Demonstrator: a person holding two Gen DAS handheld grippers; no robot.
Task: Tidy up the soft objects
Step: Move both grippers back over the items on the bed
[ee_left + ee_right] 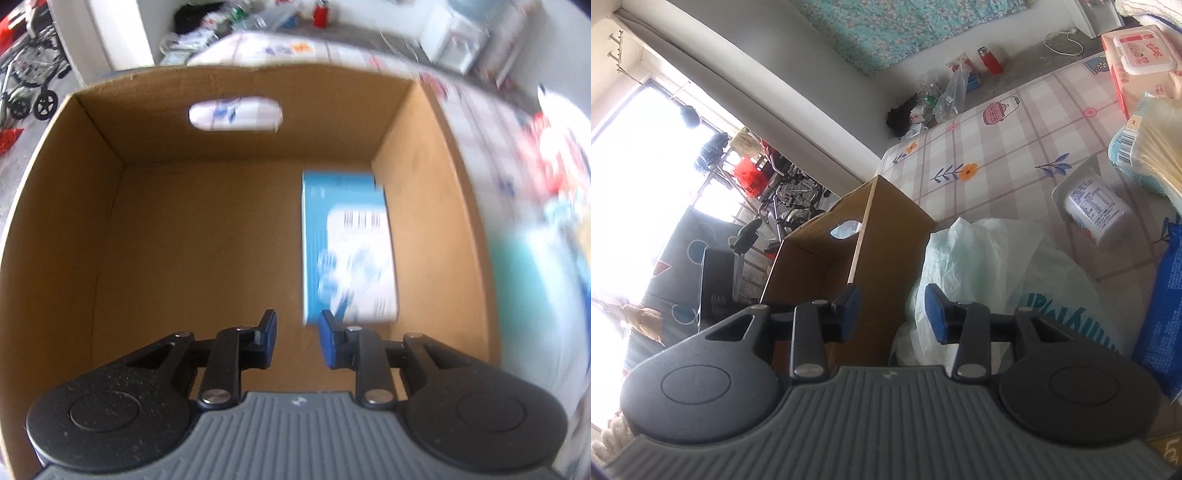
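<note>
In the left wrist view a brown cardboard box (207, 229) fills the frame, seen from above. A light blue pack (347, 247) lies on its floor against the right wall. My left gripper (297, 341) is open and empty, over the box's near side, just left of the pack's near end. In the right wrist view my right gripper (892, 314) is open and empty above the box's outer wall (886, 240) and a pale plastic bag (990, 258) beside it.
On the checked tablecloth (1015, 147) lie a white pack with a label (1093, 210), a pink wet-wipes pack (1137, 59), a yellow-wrapped bundle (1156, 144) and a dark blue pack (1167, 314). Clutter and a red bottle (991, 61) sit on the floor beyond.
</note>
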